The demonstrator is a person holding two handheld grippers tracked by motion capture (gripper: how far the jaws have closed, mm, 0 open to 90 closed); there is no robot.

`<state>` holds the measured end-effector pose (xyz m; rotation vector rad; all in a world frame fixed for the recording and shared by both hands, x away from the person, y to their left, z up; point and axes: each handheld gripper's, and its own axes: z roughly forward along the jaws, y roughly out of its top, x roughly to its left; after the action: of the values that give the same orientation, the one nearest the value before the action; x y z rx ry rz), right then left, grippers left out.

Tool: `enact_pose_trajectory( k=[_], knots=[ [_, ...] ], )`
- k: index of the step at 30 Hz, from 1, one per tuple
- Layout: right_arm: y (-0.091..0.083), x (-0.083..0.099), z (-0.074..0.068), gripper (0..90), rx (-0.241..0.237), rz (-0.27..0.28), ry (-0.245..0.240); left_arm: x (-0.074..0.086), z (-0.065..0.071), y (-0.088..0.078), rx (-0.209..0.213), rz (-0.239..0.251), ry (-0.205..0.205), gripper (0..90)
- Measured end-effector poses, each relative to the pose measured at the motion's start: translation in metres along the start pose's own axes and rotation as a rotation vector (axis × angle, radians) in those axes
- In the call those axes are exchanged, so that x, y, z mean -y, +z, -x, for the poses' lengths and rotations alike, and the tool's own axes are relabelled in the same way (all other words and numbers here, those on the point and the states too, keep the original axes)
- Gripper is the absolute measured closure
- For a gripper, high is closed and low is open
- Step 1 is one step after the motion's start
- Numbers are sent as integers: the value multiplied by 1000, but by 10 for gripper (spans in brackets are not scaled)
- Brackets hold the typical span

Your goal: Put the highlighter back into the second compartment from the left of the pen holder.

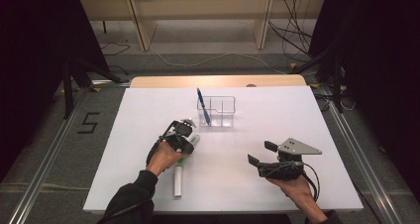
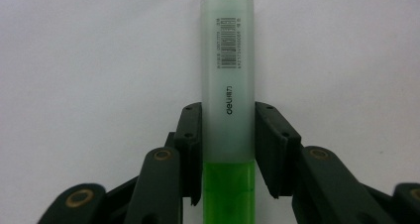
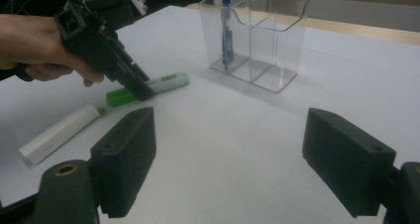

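Left gripper view: the left gripper (image 2: 229, 149) is clamped on the green highlighter (image 2: 229, 85), its long axis running straight up the frame between the jaws; in the high view the clear organiser (image 1: 221, 111) with a blue pen (image 1: 202, 105) sits upper right, nothing between; white tube (image 1: 177, 182) lies below; right gripper (image 3: 247, 154) stands apart, idle.

Grey floor (image 1: 59, 135), wooden shelving (image 1: 198, 16) behind

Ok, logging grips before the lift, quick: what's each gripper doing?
Left gripper: shut on the green highlighter, which lies on the table.
Right gripper: open, holding nothing.
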<state>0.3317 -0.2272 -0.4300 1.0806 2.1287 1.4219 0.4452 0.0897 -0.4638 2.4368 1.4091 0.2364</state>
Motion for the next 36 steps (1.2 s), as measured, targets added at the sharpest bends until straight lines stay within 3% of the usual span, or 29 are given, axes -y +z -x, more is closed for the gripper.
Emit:
enact_pose_trajectory(
  k=[8, 14, 18, 26, 36],
  knots=[
    [-1, -1, 0, 218, -4, 8, -5, 3, -8, -9, 32, 18, 31, 663],
    [-2, -1, -2, 217, -3, 13, -22, 8, -9, -30, 100, 42, 72, 662],
    [-2, -2, -5, 211, -10, 15, -37, 11, -5, -43, 155, 26, 144, 663],
    [-2, -3, -14, 209, -15, 24, -101, 17, 11, -59, 245, 9, 219, 663],
    [0, -2, -31, 207, -31, 20, -190, 17, 30, -65, 292, -29, 298, 663]
  ],
)
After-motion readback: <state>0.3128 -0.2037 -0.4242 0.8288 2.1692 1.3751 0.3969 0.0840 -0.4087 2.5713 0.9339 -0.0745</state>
